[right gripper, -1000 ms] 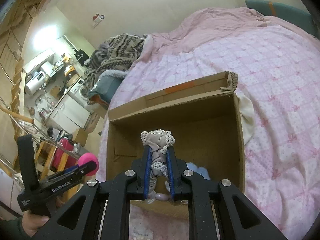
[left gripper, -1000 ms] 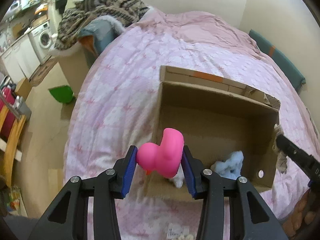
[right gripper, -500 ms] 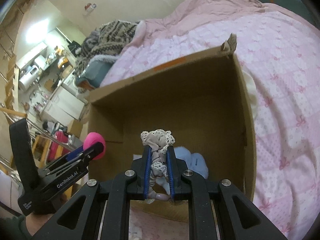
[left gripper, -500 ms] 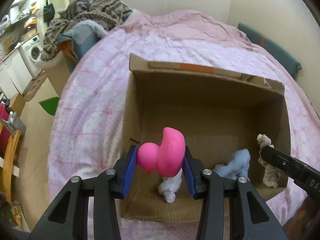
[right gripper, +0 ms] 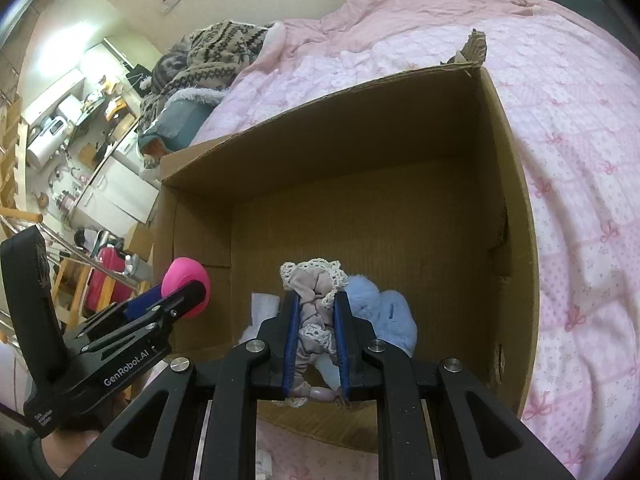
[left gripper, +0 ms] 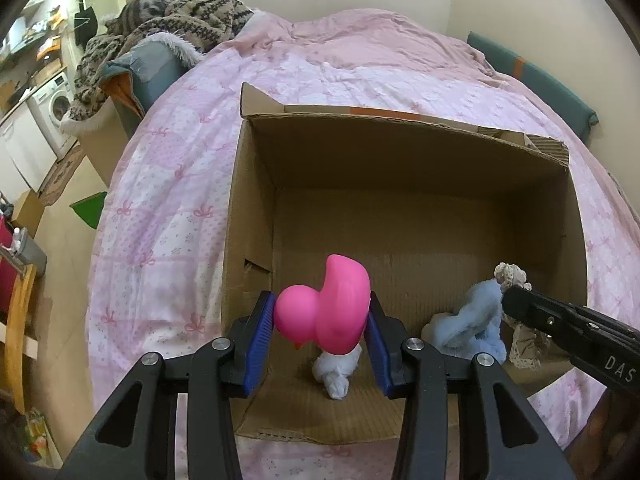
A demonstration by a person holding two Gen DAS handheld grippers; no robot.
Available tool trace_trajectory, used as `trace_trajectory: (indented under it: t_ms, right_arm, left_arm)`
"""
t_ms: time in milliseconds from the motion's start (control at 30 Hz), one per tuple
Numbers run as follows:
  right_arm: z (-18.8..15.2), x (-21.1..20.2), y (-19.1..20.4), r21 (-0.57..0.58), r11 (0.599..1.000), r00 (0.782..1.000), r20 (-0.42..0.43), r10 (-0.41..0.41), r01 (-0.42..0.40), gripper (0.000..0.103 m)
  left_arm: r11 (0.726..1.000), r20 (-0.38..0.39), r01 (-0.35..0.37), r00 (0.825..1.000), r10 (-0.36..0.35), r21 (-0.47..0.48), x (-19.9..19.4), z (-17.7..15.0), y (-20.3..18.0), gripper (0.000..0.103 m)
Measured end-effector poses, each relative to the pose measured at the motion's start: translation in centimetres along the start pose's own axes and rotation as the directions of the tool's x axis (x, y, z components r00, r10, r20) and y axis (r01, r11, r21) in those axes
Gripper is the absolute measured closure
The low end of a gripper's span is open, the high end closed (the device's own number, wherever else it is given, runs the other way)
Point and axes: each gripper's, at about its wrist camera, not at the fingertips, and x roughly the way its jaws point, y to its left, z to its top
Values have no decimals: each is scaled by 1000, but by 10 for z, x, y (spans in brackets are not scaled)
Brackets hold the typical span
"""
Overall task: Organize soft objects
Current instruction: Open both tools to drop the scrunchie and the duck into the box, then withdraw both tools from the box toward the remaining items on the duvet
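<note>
Pink rubber duck (left gripper: 326,306) sits clamped between the blue pads of the left gripper (left gripper: 322,322); its round head lies toward the left pad, its small orange beak points down and toward the camera, and its tail rises up and away, so the duck's long axis runs roughly across the jaws, pad to pad; the jaws stand partly apart, closed on the toy. Directly beneath and beyond the duck lies the floor of an open cardboard box (left gripper: 400,168), so the drop point is straight below the left gripper rather than ahead of it; a knotted white cloth (left gripper: 336,372) rests on the box floor just under the duck.

To the right, the right gripper (right gripper: 316,320) has its jaws nearly together, pinching a beige, lace-trimmed fabric piece (right gripper: 314,292); the fabric bunches upright between the pads, its long axis running along the fingers, frilled edge farthest from the hand. This gripper also hangs over the box, above the near right part of the floor, just beside a fluffy light-blue soft item (right gripper: 384,312) already lying inside.

Both grippers are over the box opening, side by side; neither appears closer to release than the other. The box rests on a pink patterned quilt (left gripper: 172,184) covering a bed.
</note>
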Motion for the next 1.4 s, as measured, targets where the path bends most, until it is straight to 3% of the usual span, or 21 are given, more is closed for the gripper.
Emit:
trace_trajectory:
  t_ms: [167,467,567,600,633,667,733,800,1033,1400]
  right_arm:
    - [1,3,-2,18,1000,1000,-9,12,-12,85]
    - [1,0,-3,18,1000,1000,8,14,-14,75]
    - [0,-3,-4,22,1000,1000,22,20,-20,53]
    - [1,-3,-4,26,999,999,31,25,-25,38]
    - [1,-6,-4,31,999,998,51,30,-31,35]
    - [2,-9,-3,30,999,997,65,32,-34,35]
    - [3,-11,-3,30,999,997,73,35,-37,33]
    - [3,-12,-4,35,998,996,82,43,-46,33]
    - [3,-11,-3,29,1000,997,76,4,-7,33]
    - [4,-26,2,17,998,991,118,-68,67,33]
  left_arm:
    - [1000,1,-2,1000,2,-12,0,-2,1,63]
    - [1000,7,24,1000,-24,-11,-1,-1,0,63]
    - [1000,7,22,1000,-22,-8,-1,-1,-1,63]
    - [1000,3,22,1000,-22,-3,-1,-1,-2,62]
    - [1000,0,24,1000,-24,-2,-1,-1,-2,60]
    - [1000,-3,26,1000,-26,-1,0,-1,-2,58]
    - [1000,-3,28,1000,-28,1,-1,-1,-3,41]
    - [1000,10,21,1000,-21,8,-4,-2,-4,37]
    - [999,27,-5,1000,4,47,-9,-1,-11,36]
    - [999,61,-31,998,32,-19,-28,3,6,35]
